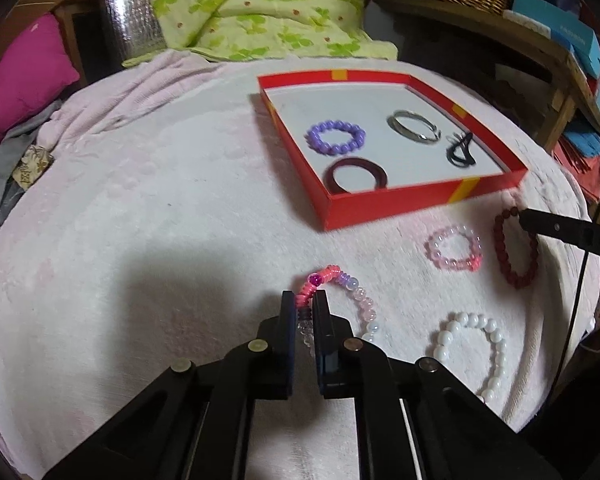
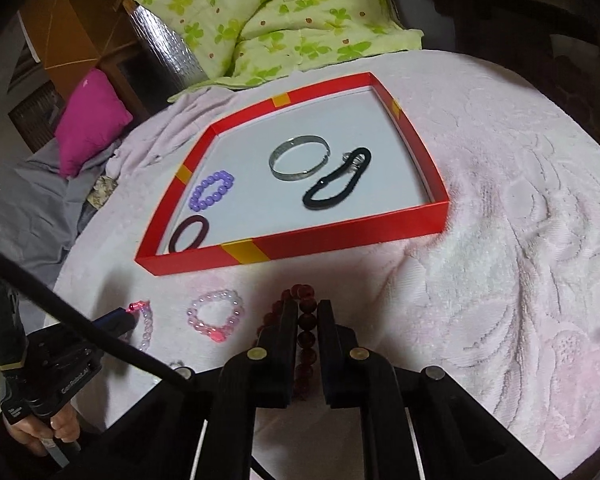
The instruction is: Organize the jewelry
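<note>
Left tool (image 1: 304, 300) clamping pink bracelet (image 1: 332, 292), lengthwise

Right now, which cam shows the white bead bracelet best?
Left wrist view: the white bead bracelet lies on the pink towel, right of the left tongs, nearly the whole loop visible. The right wrist view doesn't show it clearly at all.

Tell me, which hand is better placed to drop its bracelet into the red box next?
Probably right: its gripper pinches the dark red bracelet close to the red box. The left gripper sits farther back.
</note>
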Available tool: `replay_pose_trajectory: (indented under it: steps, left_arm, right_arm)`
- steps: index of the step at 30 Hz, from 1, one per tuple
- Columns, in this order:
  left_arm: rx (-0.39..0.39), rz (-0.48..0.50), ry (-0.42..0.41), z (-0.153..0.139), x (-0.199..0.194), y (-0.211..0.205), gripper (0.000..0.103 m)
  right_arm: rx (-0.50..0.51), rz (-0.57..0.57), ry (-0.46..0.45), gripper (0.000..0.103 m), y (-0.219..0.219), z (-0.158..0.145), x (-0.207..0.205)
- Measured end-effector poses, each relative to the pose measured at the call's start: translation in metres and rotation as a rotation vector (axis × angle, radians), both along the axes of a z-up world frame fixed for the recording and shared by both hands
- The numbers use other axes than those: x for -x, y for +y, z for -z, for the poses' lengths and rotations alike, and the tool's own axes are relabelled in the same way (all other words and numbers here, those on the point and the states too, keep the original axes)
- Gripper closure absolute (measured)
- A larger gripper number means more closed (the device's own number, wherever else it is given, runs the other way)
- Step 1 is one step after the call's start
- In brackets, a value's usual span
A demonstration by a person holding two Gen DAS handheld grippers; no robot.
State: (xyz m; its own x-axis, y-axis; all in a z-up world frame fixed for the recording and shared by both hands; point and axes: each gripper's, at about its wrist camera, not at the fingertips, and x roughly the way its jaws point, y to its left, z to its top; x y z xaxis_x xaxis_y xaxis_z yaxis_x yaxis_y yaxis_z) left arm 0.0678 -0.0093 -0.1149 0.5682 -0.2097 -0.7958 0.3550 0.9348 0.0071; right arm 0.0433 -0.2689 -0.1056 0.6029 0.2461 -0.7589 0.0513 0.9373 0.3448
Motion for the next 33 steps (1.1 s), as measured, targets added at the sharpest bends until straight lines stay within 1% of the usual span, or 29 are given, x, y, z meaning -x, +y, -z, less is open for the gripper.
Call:
replay_pose_trajectory:
  steps: [5, 11, 15, 18, 25, 33]
  left_arm:
    - [0.02, -0.015, -0.035, -0.009, 0.003, 0.007, 0.095]
    - [0.029, -0.013, -0.055, -0.016, 0.006, 0.008, 0.095]
    - [0.026, -0.018, -0.055, -0.016, 0.006, 0.007, 0.095]
    - [0.014, -0.023, -0.07, -0.018, 0.007, 0.006, 0.095]
    - [0.027, -0.03, -0.073, -0.021, 0.007, 0.005, 0.095]
    - [0.038, -0.02, -0.086, -0.025, 0.008, 0.004, 0.094]
  right_arm:
    - [-0.06, 0.0, -0.034, 0.092, -0.003, -0.005, 0.003]
    - [-0.127, 0.014, -0.041, 0.092, -0.013, -0.005, 0.005]
    - [-0.142, 0.016, -0.029, 0.092, -0.015, -0.002, 0.005]
    - [-0.163, 0.013, -0.044, 0.092, -0.017, -0.004, 0.007]
    - [-0.197, 0.01, -0.086, 0.092, -0.017, -0.011, 0.01]
    - [-0.218, 0.016, -0.101, 0.092, -0.02, -0.015, 0.012]
